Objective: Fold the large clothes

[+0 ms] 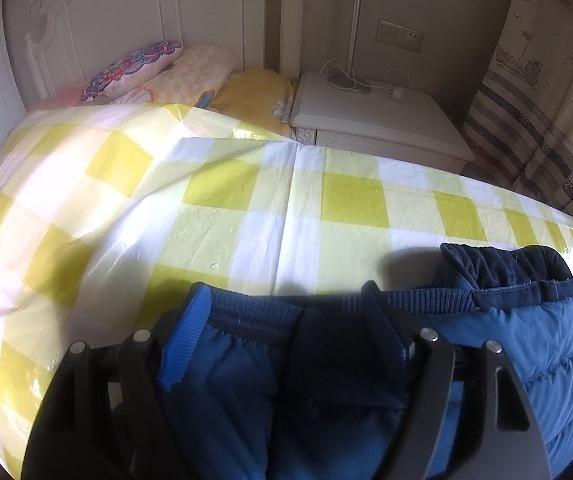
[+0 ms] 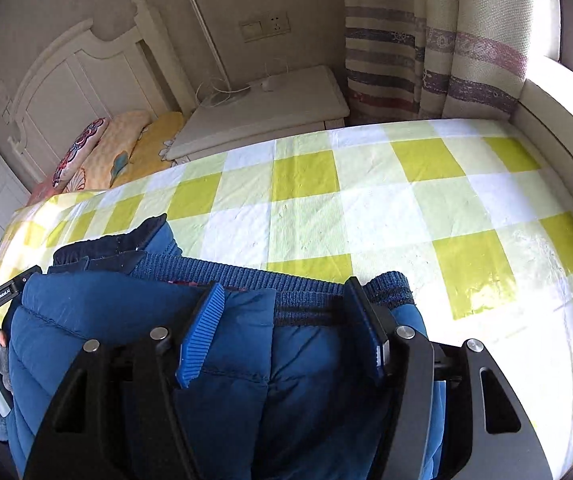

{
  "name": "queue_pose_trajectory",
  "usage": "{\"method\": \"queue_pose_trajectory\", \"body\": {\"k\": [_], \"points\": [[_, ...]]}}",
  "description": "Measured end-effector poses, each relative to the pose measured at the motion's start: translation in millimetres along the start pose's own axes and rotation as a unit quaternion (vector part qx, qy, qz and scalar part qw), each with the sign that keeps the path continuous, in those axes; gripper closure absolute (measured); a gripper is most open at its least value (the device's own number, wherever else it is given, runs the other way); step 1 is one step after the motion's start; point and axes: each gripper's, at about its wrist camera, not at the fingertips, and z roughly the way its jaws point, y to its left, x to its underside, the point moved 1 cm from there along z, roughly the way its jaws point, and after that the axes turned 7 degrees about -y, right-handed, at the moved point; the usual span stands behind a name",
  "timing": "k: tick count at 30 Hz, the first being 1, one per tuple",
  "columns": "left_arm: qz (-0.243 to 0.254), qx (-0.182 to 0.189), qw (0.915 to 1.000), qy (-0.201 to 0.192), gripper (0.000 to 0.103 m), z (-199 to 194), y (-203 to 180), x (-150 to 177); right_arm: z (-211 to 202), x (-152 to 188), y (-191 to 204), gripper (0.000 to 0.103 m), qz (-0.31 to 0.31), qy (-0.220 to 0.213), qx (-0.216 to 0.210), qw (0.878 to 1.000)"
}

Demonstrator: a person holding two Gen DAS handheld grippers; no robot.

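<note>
Left wrist view: nearest the lens, the left gripper (image 1: 286, 312) has its jaws spread, with the jacket (image 1: 526, 344) bunched between them; whether the pads actually pinch the cloth I cannot tell. The jacket is quilted, slick blue shell with a ribbed knit hem (image 1: 254, 316) and a dark fleecy collar (image 1: 494, 264), lying at the near edge of the bed (image 1: 246, 200). The bed wears a glossy yellow-and-white checked plastic cover, probably to give a smooth folding surface.

Right wrist view: the right gripper (image 2: 282, 320) also straddles the jacket (image 2: 106, 312) at the ribbed hem (image 2: 246, 272), jaws fairly wide, ridged blue pads (image 2: 202, 336) against puffy fabric; grip uncertain. Both seem placed along one edge to lift it evenly.
</note>
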Motion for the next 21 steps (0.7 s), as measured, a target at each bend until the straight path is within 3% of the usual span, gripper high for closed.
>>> {"method": "queue_pose_trajectory", "body": {"k": [9,14,16,17,18,19,21], "points": [[-0.044,0.039,0.9982,0.008,0.026,5.6,12.3,1.0,2.2,0.3,-8.0,0.046,0.027,-0.004,-0.027,0.999],[-0.075,0.064,0.9951,-0.007,0.026,-0.3,22.1,0.8,0.9,-0.4,-6.5,0.046,0.028,-0.004,-0.025,0.999],[-0.080,0.054,0.9953,-0.013,0.026,-6.7,23.3,1.2,-2.5,-2.5,3.6,0.046,0.001,0.007,0.007,1.000],[-0.071,0.032,0.9969,-0.013,0.026,-12.1,20.4,0.4,-9.0,-4.5,13.4,0.045,-0.023,0.006,0.038,0.999],[-0.056,-0.003,0.9983,-0.015,0.026,-21.8,15.3,-1.0,-18.8,-5.9,25.6,0.036,-0.047,-0.004,0.062,0.997],[-0.049,-0.020,0.9983,-0.026,0.027,-35.2,8.8,-1.7,-31.8,-6.4,41.7,0.036,-0.064,-0.020,0.051,0.996],[-0.044,0.023,0.9968,-0.062,0.025,-68.8,-10.1,-0.6,-55.9,-1.9,78.4,0.032,-0.093,-0.040,0.000,0.995]]}}
